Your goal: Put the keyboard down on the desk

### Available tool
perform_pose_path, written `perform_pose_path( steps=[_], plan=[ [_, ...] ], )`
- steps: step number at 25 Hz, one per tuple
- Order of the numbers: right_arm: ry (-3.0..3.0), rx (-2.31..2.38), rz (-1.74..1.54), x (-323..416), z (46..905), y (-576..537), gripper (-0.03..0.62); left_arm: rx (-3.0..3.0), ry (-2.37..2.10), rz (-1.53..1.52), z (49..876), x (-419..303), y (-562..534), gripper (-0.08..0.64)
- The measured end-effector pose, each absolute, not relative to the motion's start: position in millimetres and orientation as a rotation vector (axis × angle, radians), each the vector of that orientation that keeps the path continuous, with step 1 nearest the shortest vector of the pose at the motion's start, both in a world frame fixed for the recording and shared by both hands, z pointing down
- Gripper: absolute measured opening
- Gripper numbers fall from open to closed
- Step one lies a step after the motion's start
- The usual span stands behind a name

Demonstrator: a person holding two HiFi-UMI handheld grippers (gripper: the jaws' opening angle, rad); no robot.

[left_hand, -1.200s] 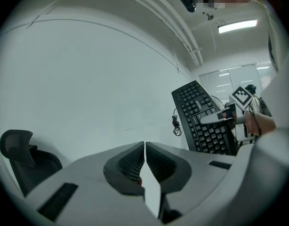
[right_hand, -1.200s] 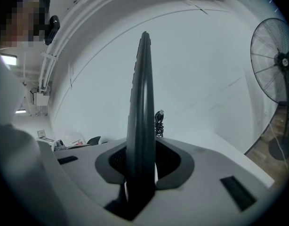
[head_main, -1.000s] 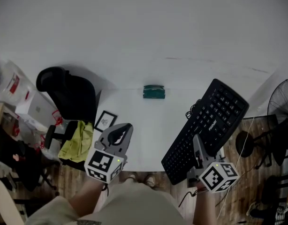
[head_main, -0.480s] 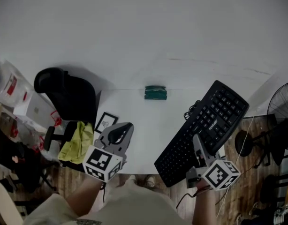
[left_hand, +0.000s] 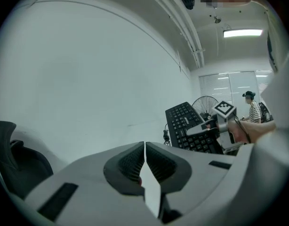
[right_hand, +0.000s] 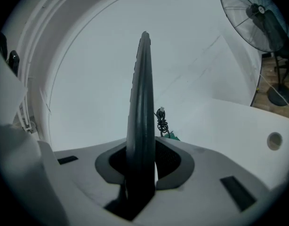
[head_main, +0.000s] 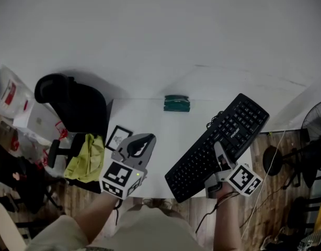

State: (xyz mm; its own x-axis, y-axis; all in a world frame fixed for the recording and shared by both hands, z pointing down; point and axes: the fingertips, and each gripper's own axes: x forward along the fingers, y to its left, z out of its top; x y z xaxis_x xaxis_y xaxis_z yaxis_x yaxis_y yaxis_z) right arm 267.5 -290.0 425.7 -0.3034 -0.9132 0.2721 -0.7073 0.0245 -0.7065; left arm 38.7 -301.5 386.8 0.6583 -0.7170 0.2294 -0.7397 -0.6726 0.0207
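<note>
A black keyboard [head_main: 218, 145] hangs slanted over the right part of the white desk [head_main: 165, 140], its near long edge clamped in my right gripper [head_main: 219, 156]. In the right gripper view the keyboard [right_hand: 140, 107] stands edge-on between the jaws, with its coiled cable [right_hand: 161, 121] dangling behind. The keyboard [left_hand: 189, 126] and the right gripper [left_hand: 215, 124] also show in the left gripper view at centre right. My left gripper [head_main: 137, 148] hovers over the desk's front left, shut with nothing between its pads [left_hand: 135, 161].
A small green object [head_main: 176, 103] lies at the desk's far edge. A framed picture [head_main: 117, 136] sits at the desk's left edge. A black office chair [head_main: 71, 103] with a yellow cloth [head_main: 87, 158] stands left. A floor fan [head_main: 317, 122] stands right. A person [left_hand: 252, 109] stands far off.
The keyboard has swung left and lower toward the desk with my right gripper. My left gripper has shifted slightly right and forward.
</note>
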Motion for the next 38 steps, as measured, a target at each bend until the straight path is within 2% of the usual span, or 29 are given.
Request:
perform_pose_path(
  steps=[19,33,36,38],
  plan=[
    [1.832,-1.738,-1.617,255.2,612.8,-386.6,0.112,2.569,-1.158,0.538,510.1,35.7,-364.1,0.031],
    [1.643,-1.612,-1.818,251.0,691.0,-414.8,0.114,2.447,-1.092,0.658,577.5,22.8,-365.9,0.031],
    [1.642,-1.626,-1.817,254.9,702.5,-416.7,0.137,2.420,-1.078,0.641,582.9,20.9,-363.8,0.031],
    [1.700,-1.720,-1.799,256.0,712.6,-415.0,0.183,2.408,-1.082,0.636,584.4,16.5,-362.3,0.031]
  ],
)
